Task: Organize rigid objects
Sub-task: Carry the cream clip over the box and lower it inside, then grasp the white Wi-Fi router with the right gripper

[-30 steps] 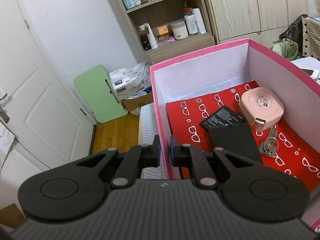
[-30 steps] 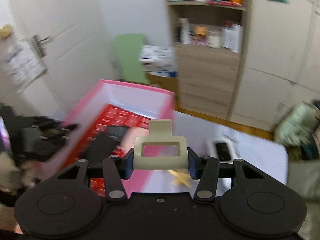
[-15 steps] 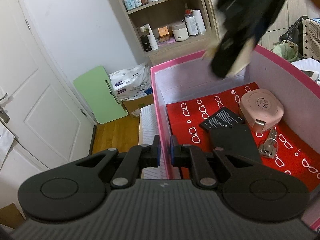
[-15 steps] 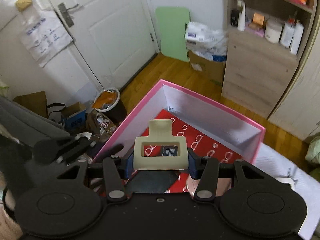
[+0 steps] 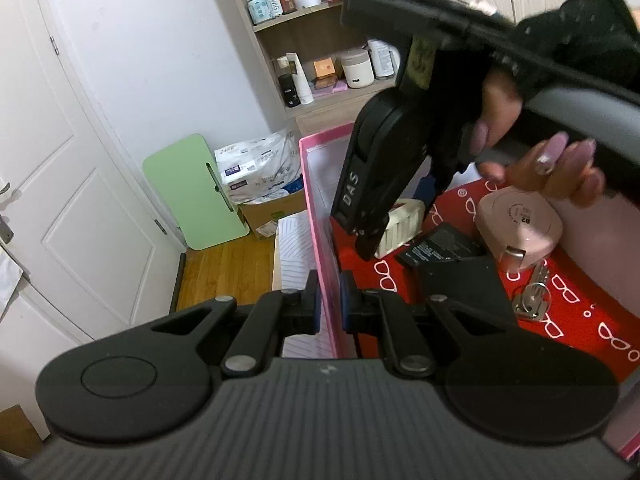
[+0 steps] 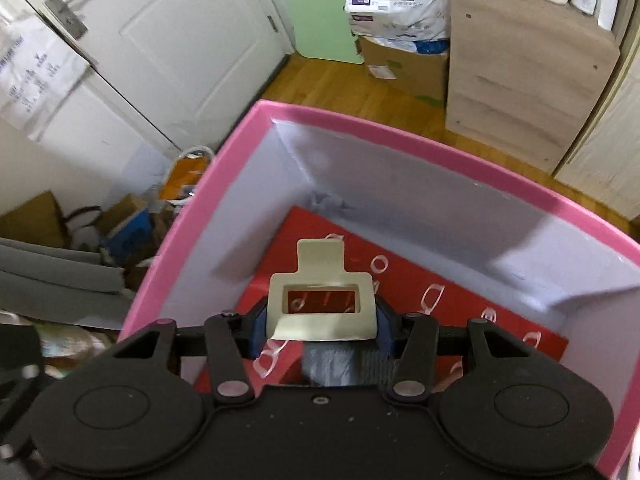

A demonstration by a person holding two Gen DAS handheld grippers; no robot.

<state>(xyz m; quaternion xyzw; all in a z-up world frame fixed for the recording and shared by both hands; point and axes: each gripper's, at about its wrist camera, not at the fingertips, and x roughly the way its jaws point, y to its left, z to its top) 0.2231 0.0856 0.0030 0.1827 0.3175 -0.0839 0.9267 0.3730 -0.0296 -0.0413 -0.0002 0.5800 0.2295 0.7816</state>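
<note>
The left gripper [image 5: 329, 306] has its jaws clenched on the near wall of the pink box [image 5: 320, 248], one finger outside and one inside. Within the box, on the red glasses-print lining [image 5: 560, 320], lie a flat black case [image 5: 464, 284], a bunch of keys [image 5: 532, 300], a dark battery pack [image 5: 440, 246] and a round pink tape measure [image 5: 518, 226]. Further in, the right gripper [image 6: 322, 320], with jaws grasping a cream plastic bracket [image 6: 322, 304], hangs low over the lining near the box's far corner. Beyond stand a green board [image 5: 192, 192] and wooden shelves [image 5: 320, 60].
</note>
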